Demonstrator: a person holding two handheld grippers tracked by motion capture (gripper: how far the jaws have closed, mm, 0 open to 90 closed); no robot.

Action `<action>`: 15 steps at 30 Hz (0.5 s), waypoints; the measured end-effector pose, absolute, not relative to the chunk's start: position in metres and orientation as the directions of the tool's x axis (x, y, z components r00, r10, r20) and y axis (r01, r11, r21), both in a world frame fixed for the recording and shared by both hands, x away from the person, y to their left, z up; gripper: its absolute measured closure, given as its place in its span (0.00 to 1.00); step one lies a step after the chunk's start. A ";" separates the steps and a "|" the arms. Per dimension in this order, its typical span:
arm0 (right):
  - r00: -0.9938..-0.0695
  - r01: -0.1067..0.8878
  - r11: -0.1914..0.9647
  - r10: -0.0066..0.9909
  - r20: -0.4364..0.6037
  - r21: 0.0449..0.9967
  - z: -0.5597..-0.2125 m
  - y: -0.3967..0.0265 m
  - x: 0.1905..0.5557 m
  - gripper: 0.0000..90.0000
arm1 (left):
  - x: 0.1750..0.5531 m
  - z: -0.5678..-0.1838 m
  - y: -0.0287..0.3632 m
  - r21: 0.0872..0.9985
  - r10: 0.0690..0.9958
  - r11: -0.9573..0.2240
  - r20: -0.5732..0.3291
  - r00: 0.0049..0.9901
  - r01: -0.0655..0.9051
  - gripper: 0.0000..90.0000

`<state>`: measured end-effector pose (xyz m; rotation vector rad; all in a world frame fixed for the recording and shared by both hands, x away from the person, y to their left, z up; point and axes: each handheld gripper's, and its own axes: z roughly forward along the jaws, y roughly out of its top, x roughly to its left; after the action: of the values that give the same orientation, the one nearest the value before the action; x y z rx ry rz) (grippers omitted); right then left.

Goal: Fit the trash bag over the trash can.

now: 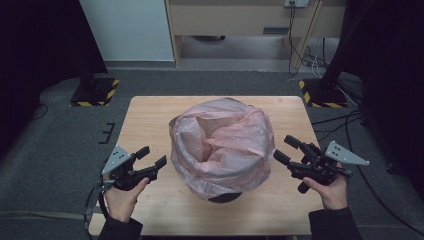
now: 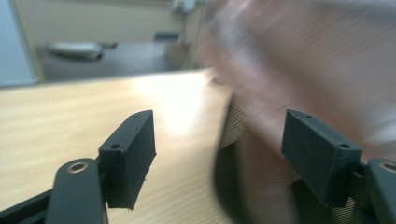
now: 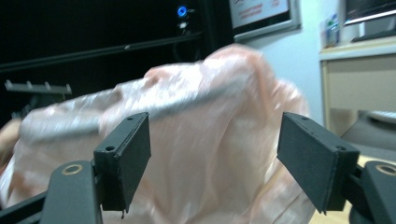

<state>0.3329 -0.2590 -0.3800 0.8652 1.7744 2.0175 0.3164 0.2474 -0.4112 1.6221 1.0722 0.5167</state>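
A dark bin (image 1: 226,196) lined with a pink plastic bag (image 1: 222,142) stands in the middle of the wooden table (image 1: 150,115); the bag is folded over the rim and hangs down the sides. My left gripper (image 1: 151,157) is open just left of the bin, apart from the bag. In the left gripper view the blurred pink bag (image 2: 299,60) lies ahead to the right, nothing between the jaws. My right gripper (image 1: 286,149) is open just right of the bin. In the right gripper view the bag (image 3: 210,140) lies straight ahead beyond the wide jaws.
Around the table is grey carpet with cables (image 1: 360,165) on the right. Two black stands with yellow-striped bases (image 1: 95,92) flank the far corners. A wooden desk (image 1: 250,20) stands at the back.
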 end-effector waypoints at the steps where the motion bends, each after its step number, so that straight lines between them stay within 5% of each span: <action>1: -0.763 0.144 -0.188 0.604 0.230 0.971 -0.377 -0.259 0.334 0.26 | 0.320 -0.419 0.249 0.917 0.849 -0.023 -0.192 0.492 0.398 0.27; 15: -0.763 0.111 -0.222 0.605 0.226 0.969 -0.316 -0.229 0.357 0.20 | 0.353 -0.506 0.259 0.784 0.891 -0.132 -0.175 0.420 0.606 0.24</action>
<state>0.3573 -0.2286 -0.3155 0.8477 1.7037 2.0516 0.3526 0.2592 -0.5063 1.8396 1.2826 0.4287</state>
